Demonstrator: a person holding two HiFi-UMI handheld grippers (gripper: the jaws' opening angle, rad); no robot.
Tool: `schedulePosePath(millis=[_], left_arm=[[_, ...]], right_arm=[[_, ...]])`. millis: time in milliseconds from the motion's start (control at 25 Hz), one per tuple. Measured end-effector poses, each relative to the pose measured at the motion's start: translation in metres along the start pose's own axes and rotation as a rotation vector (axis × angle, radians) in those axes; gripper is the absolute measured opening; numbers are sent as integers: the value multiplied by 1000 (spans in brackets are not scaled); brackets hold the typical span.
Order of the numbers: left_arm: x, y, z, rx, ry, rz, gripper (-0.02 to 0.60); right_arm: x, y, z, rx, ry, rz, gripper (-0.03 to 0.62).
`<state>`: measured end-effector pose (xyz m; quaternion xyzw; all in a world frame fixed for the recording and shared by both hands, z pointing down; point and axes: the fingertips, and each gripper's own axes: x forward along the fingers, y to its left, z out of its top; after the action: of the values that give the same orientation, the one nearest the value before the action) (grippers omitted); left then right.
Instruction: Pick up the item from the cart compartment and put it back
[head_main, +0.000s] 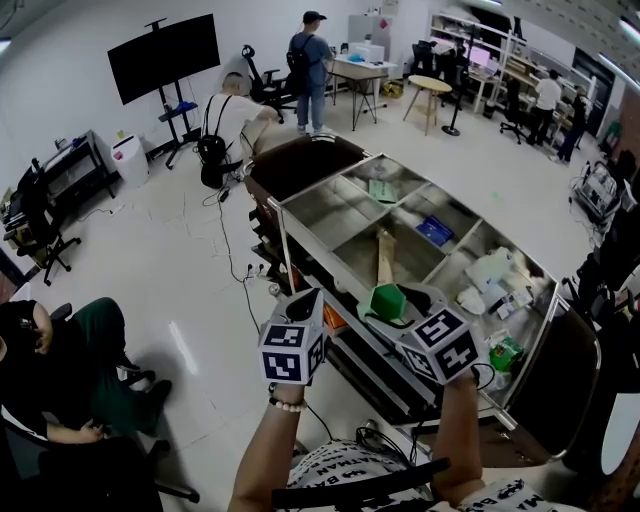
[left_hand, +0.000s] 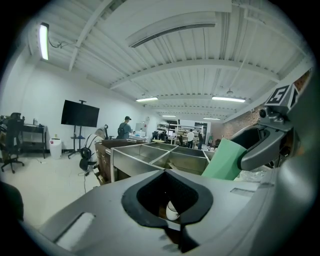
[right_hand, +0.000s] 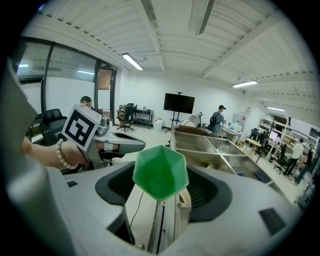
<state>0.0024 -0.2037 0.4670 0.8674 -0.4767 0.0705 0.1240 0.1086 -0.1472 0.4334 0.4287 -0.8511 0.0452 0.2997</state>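
As its own view showed, right gripper (right_hand: 160, 199): jaws pinched the green faceted cup (right_hand: 160, 172) by its wall.
Cup's place: aloft over the steel cart's (head_main: 330, 215) near rail, outside every compartment.
Handling: probably light, thin, smooth plastic; a hard squeeze could flex it.
Best hold: across the wall.
Left gripper (left_hand: 172, 222): jaws pressed together, empty.

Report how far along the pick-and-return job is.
Done: the green cup is out of the cart, raised over its near rail. In hand: the right gripper has its jaws closed on the cup. Left: setting it back down in a compartment and letting go.
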Motion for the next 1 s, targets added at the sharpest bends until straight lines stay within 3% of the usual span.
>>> schedulePosePath(millis=[1000], left_arm=[[0, -5, 0, -16, 6, -8, 0]], right_arm=[[-3, -1, 3, -8, -9, 10, 325]])
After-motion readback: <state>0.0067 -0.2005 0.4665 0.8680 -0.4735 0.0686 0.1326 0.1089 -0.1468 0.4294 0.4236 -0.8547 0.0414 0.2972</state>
